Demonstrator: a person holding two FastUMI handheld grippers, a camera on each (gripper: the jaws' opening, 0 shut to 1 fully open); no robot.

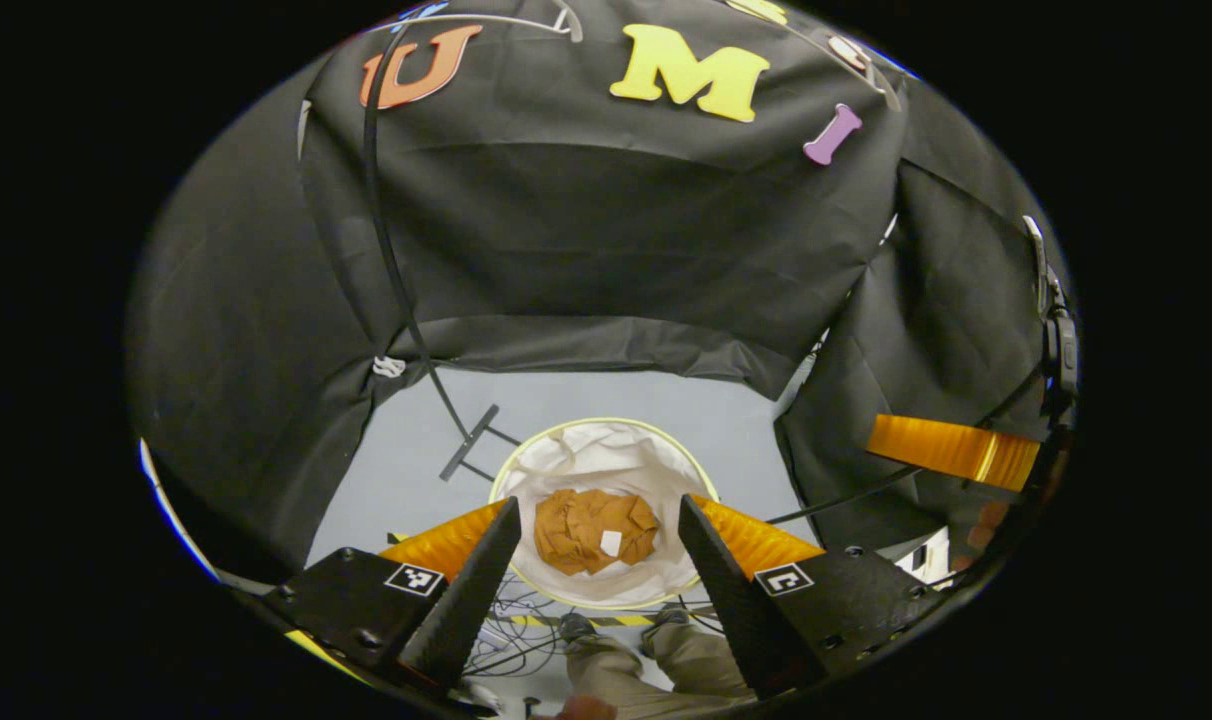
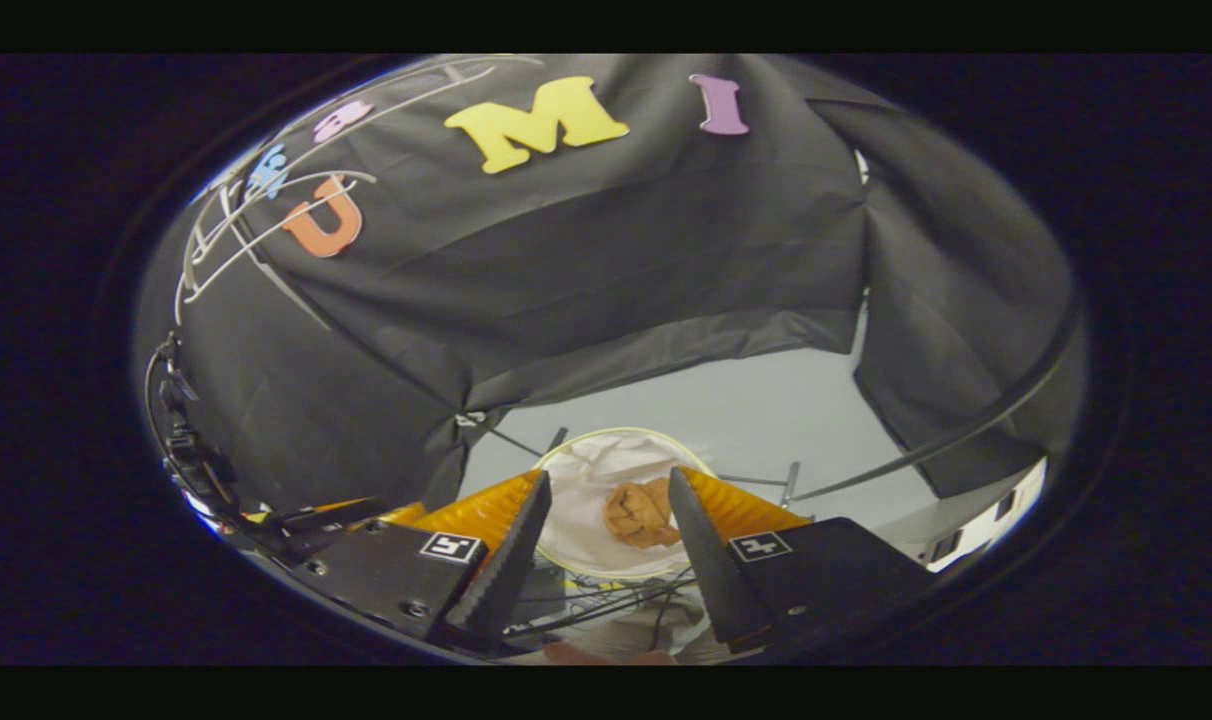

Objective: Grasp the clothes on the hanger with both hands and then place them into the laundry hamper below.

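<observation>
The right gripper (image 2: 601, 545) hangs above the laundry hamper (image 2: 576, 470), its two black fingers (image 2: 501, 565) spread wide with nothing between them. A crumpled brown garment (image 2: 641, 512) lies inside on the hamper's white liner, toward its right side. The hamper stands on the grey floor (image 2: 756, 425), and white wire hangers (image 2: 266, 235) show at upper left.

Left gripper (image 1: 598, 560), two black wedge-shaped fingers with ribbed inner faces, orange ridged bodies behind, black plates with screws and square black-and-white markers; right gripper (image 2: 601, 555) alike; person's khaki trousers (image 1: 656, 660), dark shoes
</observation>
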